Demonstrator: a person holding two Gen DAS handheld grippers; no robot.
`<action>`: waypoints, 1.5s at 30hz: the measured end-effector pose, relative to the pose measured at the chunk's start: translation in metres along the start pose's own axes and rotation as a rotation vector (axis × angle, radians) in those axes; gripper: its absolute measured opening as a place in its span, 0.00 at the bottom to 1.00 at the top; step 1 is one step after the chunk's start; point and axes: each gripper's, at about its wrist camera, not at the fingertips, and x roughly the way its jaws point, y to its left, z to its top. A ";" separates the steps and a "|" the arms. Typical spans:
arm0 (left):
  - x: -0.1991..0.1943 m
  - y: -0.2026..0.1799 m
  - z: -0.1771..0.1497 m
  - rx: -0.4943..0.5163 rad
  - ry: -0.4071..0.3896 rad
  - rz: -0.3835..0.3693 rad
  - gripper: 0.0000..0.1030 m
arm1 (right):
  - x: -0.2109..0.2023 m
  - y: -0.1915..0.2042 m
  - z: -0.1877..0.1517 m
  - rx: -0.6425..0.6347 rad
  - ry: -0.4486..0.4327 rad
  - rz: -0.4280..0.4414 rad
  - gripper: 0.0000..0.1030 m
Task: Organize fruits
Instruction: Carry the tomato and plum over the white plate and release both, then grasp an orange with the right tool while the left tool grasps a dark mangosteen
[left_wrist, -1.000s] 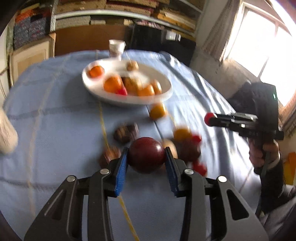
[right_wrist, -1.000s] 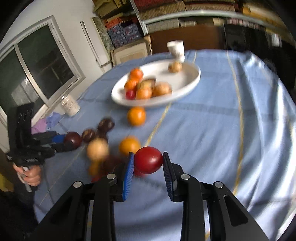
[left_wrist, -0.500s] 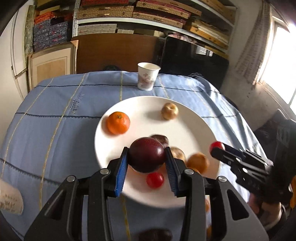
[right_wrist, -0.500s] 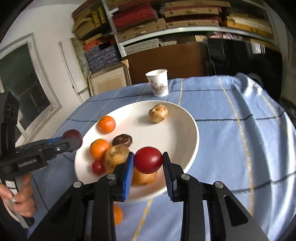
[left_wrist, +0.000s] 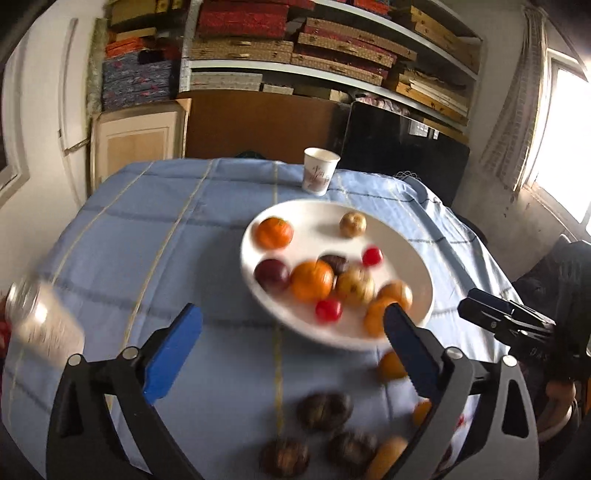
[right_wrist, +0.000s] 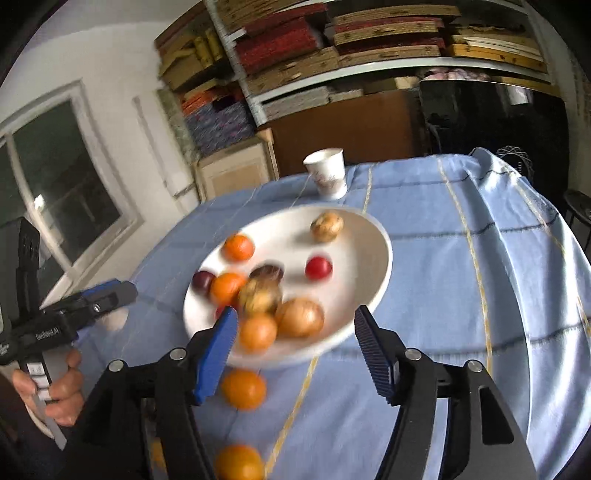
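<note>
Jaws of left gripper (left_wrist: 291, 336) spread wide, nothing between them; blue pads bare. Jaws of right gripper (right_wrist: 293, 332) likewise wide apart and empty. Both views motion-blurred.

Left wrist view: white plate (left_wrist: 295, 210) lies ahead of the left jaws and slightly toward the right pad, on the blue-clothed table (left_wrist: 147, 240). On the plate: dark plum (left_wrist: 272, 275) at the near-left edge, just beside a large orange (left_wrist: 312, 280); mandarin (left_wrist: 274, 232) further ahead; pale brown fruit (left_wrist: 352, 224) at the far side, well apart from the rest; small red fruit (left_wrist: 372, 256) mid-plate; second red fruit (left_wrist: 328, 310) near the front rim. Off the plate, below and between the jaws: several dark brown fruits (left_wrist: 325, 406) and a loose orange (left_wrist: 391, 365) just beside the right pad, all on the cloth. Paper cup (left_wrist: 319, 175) stands upright beyond the plate. Blurred whitish container (left_wrist: 44, 321) far left of the left pad. The right gripper shows at the right edge, off the plate.

Right wrist view: plate rim (right_wrist: 384, 258) sits just ahead of the right jaws. Red fruit (right_wrist: 318, 268) lies alone mid-plate, ahead of the gap between the pads. Plum (right_wrist: 204, 281) at the plate's left edge, touching an orange (right_wrist: 227, 286). Two oranges on the cloth below the plate, near the left pad: one (right_wrist: 243, 389), one lower (right_wrist: 238, 463). Left gripper (right_wrist: 110, 293), held in a hand (right_wrist: 61, 384), is left of the plate.
</note>
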 end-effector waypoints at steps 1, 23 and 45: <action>-0.005 0.003 -0.008 -0.010 0.002 0.001 0.94 | -0.004 0.002 -0.008 -0.020 0.006 -0.004 0.65; -0.026 0.018 -0.072 -0.042 0.074 0.014 0.95 | 0.007 0.042 -0.064 -0.126 0.206 0.092 0.43; -0.016 0.003 -0.086 0.195 0.146 -0.044 0.61 | 0.005 0.016 -0.057 0.030 0.170 0.121 0.35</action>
